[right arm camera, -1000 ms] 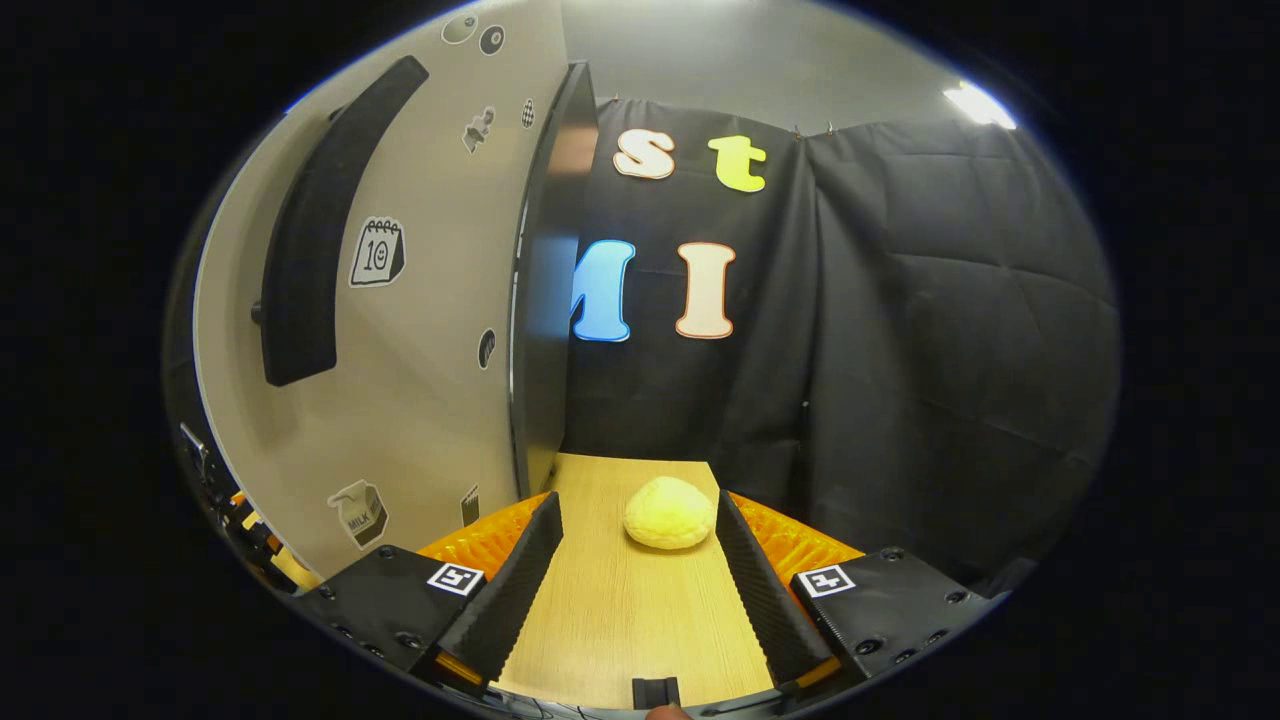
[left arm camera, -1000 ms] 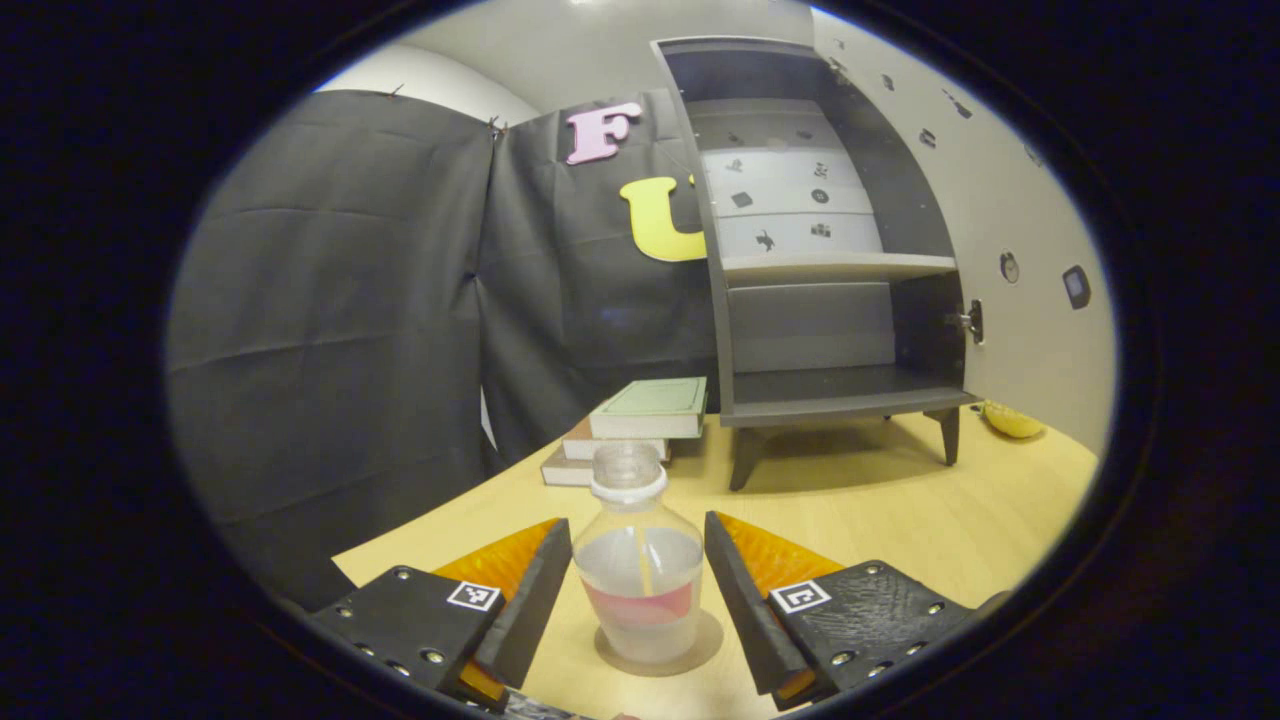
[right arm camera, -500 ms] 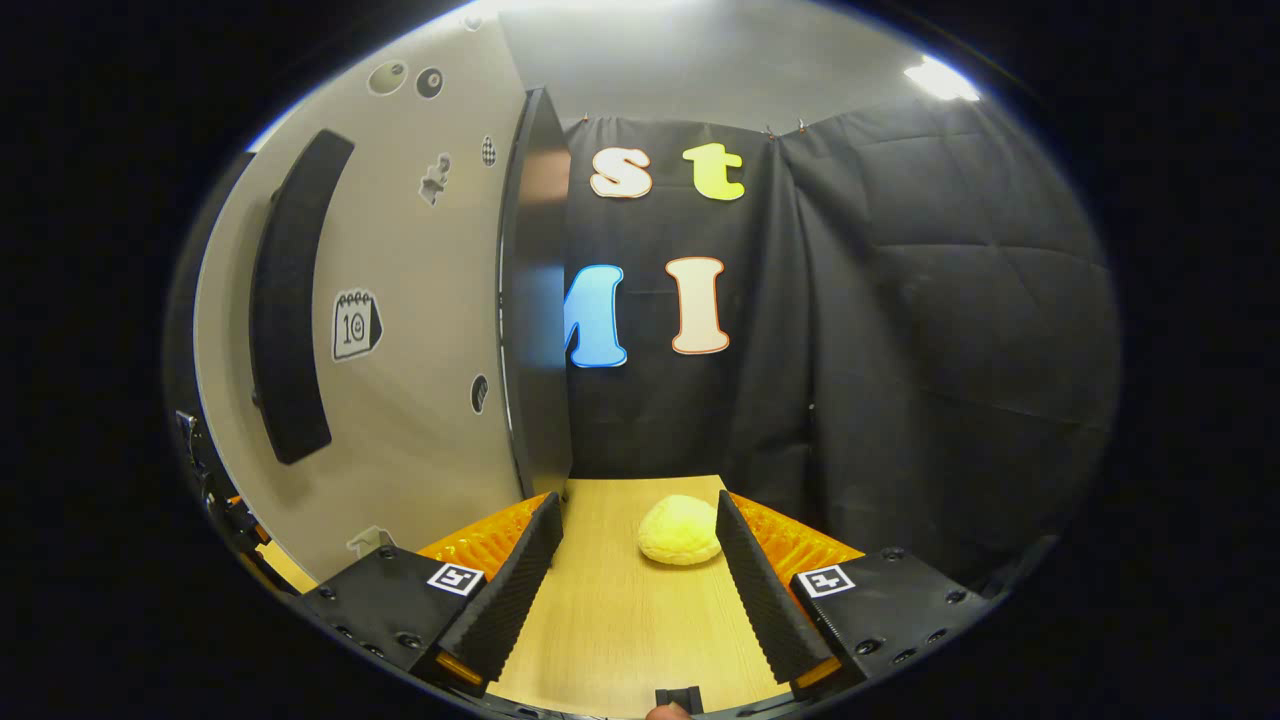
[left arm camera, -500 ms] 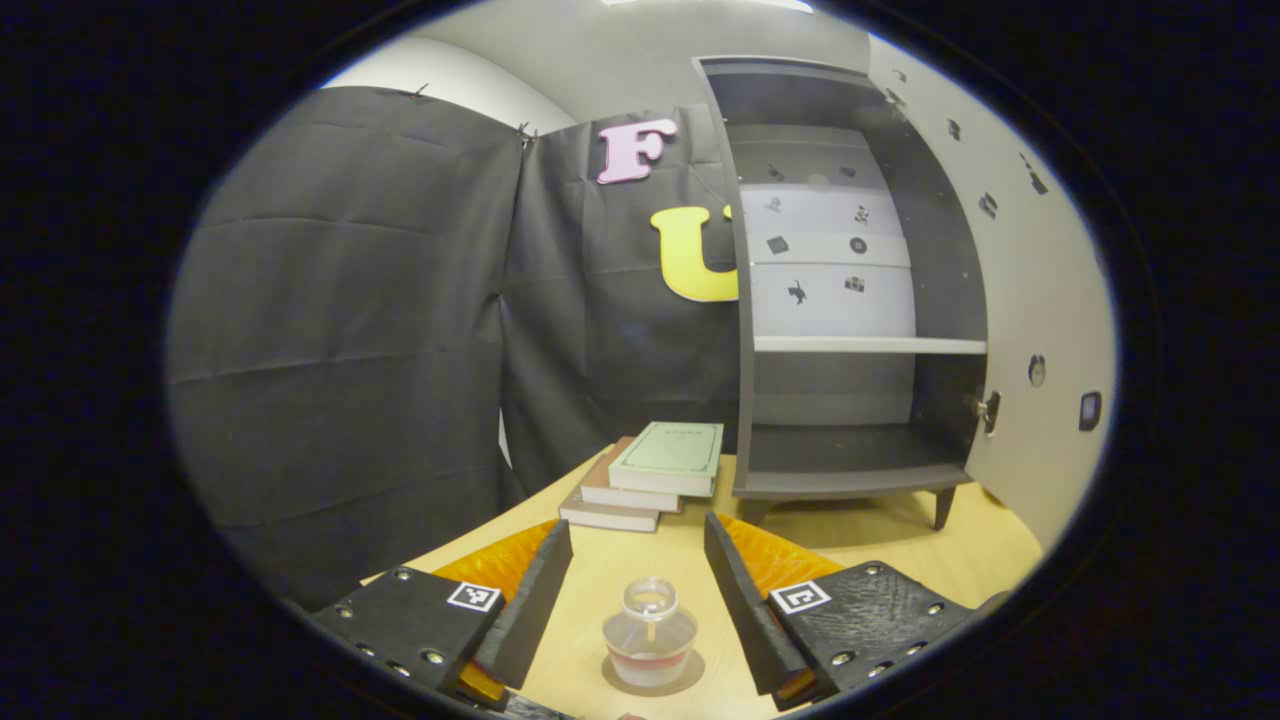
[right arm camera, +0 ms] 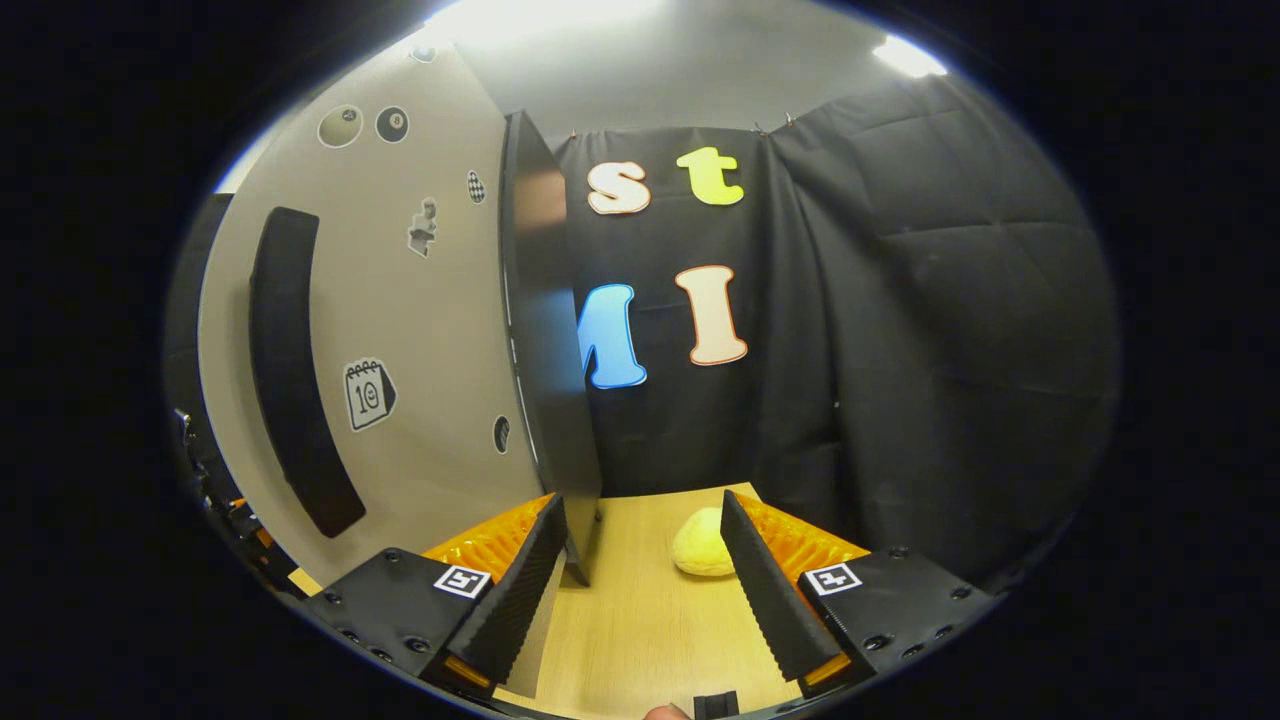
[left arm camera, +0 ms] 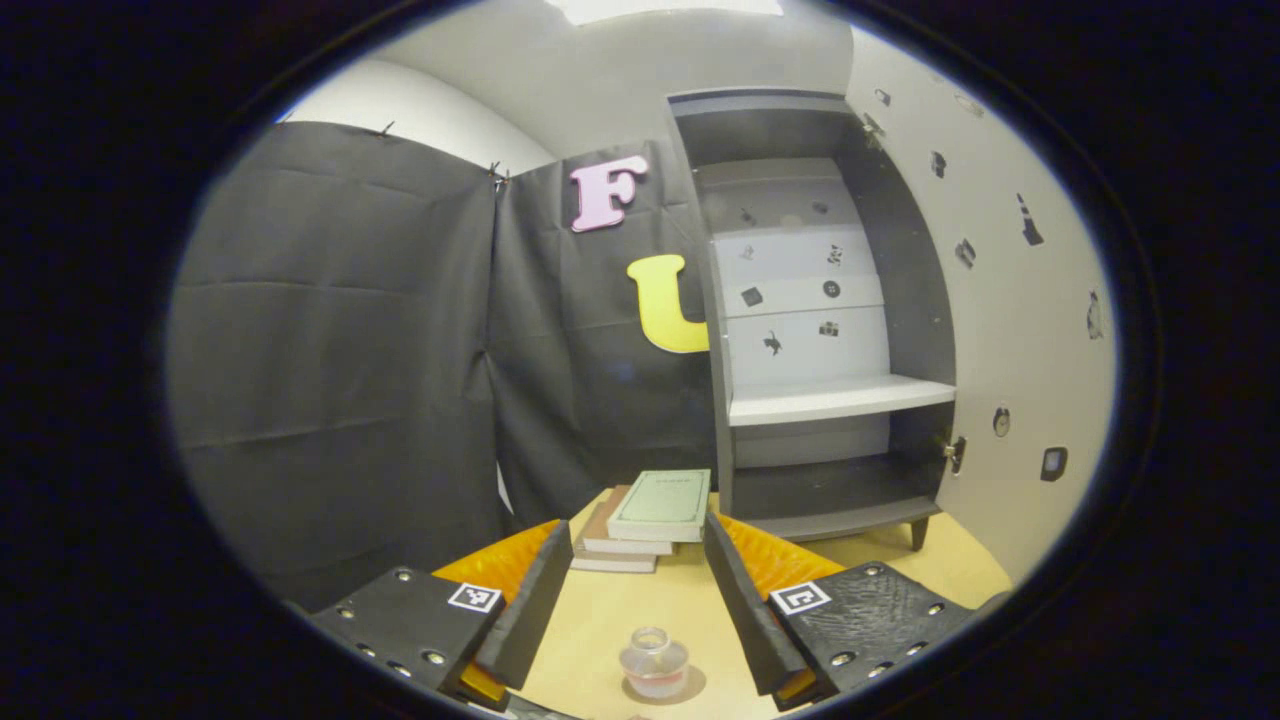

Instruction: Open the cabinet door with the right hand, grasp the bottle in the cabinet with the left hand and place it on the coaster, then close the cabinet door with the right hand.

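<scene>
Left gripper [left arm camera: 636, 600] risen since 1 s ago, fingers wide; bottle [left arm camera: 653, 662] on coaster [left arm camera: 690, 687]. Right gripper [right arm camera: 640, 585] fingers wide.

table [left arm camera: 620, 620] | books [left arm camera: 640, 515] | cabinet [left arm camera: 800, 330] | coaster [left arm camera: 690, 688] | bun [right arm camera: 700, 545]

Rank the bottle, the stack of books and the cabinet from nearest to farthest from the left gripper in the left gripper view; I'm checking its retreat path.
1. bottle, on the coaster, low between the left gripper fingers.
2. stack of books, farther back on the table, centre.
3. cabinet, behind the books, to the right, door open.
</scene>
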Available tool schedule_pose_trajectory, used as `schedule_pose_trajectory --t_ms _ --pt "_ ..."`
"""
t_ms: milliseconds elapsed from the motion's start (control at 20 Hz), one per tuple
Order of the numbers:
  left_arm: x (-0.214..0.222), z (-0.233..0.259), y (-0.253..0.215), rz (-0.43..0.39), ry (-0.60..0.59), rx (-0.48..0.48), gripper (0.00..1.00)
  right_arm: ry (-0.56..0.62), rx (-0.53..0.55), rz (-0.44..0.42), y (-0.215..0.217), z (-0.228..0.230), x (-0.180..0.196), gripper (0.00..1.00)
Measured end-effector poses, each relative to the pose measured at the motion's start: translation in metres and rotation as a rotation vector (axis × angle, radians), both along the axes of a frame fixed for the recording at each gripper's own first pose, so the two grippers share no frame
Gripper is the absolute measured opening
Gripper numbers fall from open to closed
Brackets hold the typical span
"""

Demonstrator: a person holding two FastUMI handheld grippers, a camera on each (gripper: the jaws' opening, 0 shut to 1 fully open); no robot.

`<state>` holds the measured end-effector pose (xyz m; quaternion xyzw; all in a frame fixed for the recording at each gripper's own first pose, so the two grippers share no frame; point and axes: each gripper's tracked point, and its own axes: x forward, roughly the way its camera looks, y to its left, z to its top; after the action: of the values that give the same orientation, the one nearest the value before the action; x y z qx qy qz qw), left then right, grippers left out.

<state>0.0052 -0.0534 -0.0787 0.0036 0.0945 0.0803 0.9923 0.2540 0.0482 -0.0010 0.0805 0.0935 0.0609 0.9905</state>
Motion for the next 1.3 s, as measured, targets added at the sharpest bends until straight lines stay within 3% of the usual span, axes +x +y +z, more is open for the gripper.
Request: schedule_pose_trajectory --t_ms 100,150,250,300,550,600,650,750,1300 --pt "0.007 0.003 -0.002 -0.018 -0.008 -0.015 0.8 -0.017 -0.019 0.01 0.008 0.01 0.0 0.98" --pt "0.01 0.004 -0.002 -0.031 -0.002 -0.018 0.8 -0.026 -0.023 0.005 0.01 0.015 0.0 0.93" --pt "0.016 0.008 0.003 -0.046 -0.008 -0.006 0.85 -0.047 -0.009 0.024 0.022 0.028 0.0 0.93" --pt "0.018 0.011 0.008 -0.049 -0.019 -0.002 0.8 -0.06 -0.006 0.029 0.029 0.033 0.001 0.98" --pt "0.026 0.008 0.024 -0.079 -0.018 -0.017 0.82 -0.079 -0.019 -0.024 0.028 0.041 0.003 0.96" --pt "0.028 0.007 0.027 -0.082 -0.017 -0.016 0.8 -0.076 -0.017 -0.027 0.03 0.041 0.004 0.92" --pt "0.03 0.008 0.032 -0.083 -0.022 -0.017 0.82 -0.072 -0.02 -0.03 0.032 0.04 0.005 0.97" --pt "0.034 0.007 0.038 -0.089 -0.023 -0.03 0.8 -0.071 -0.027 -0.03 0.037 0.041 0.007 0.97" --pt "0.045 0.025 0.065 -0.131 -0.06 -0.049 0.8 -0.121 -0.085 0.13 0.116 0.053 0.001 0.97"
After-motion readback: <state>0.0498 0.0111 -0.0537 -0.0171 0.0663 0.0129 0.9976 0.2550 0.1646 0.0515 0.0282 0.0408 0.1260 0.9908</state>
